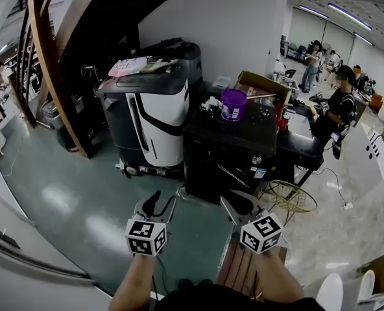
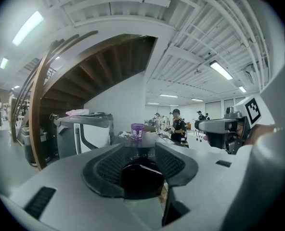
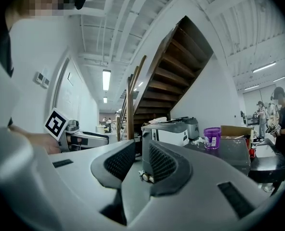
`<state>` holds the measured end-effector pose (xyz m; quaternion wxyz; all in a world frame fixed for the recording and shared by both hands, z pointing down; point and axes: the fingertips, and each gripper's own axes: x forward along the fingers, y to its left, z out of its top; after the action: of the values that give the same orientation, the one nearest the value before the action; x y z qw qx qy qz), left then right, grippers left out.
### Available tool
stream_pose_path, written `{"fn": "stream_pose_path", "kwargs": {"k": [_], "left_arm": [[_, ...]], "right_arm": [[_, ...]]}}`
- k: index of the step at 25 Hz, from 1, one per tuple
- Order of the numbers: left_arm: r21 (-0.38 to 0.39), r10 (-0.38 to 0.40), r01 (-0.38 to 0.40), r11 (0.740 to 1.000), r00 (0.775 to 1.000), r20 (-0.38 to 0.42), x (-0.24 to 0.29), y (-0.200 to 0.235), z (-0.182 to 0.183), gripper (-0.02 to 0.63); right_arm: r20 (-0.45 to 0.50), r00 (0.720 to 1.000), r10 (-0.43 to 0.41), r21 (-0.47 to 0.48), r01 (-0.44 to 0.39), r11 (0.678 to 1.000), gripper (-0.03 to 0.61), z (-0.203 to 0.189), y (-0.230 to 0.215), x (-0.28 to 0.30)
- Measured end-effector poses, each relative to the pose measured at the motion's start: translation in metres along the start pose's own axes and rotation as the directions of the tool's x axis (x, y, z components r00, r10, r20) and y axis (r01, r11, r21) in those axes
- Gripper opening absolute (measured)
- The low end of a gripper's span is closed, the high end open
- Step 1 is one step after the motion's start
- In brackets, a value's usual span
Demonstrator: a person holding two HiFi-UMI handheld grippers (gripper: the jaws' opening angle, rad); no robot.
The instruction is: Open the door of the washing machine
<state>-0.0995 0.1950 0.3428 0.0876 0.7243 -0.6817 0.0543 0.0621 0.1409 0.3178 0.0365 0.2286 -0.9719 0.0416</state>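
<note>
A black boxy machine stands on the floor straight ahead of both grippers, its front face toward me; its door looks closed. A purple tub sits on its top. To its left is a white-and-black machine with a grey lid. My left gripper is held low in front, jaws apart, nothing between them; in the left gripper view the black machine shows through the gap of the left gripper. My right gripper stands beside it with a narrow gap and holds nothing, also empty in the right gripper view.
A wooden staircase rises at the left. A cardboard box sits behind the black machine and a gold wire basket stands at its right foot. People stand at desks to the right. Grey floor stretches between me and the machines.
</note>
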Motion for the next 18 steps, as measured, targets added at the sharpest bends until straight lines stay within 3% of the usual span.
{"fn": "stream_pose_path", "kwargs": {"k": [13,18], "left_arm": [[0.015,-0.051,0.051,0.999,0.998,-0.025,0.016,-0.021,-0.001,0.330],[0.027,-0.055,0.056,0.998,0.998,-0.040,0.025,-0.028,-0.001,0.382]], "right_arm": [[-0.014,0.998,0.060,0.059,-0.059,0.997,0.231,-0.007,-0.008,-0.007],[-0.017,0.996,0.086,0.083,-0.084,0.993,0.341,-0.009,-0.012,-0.006]]}}
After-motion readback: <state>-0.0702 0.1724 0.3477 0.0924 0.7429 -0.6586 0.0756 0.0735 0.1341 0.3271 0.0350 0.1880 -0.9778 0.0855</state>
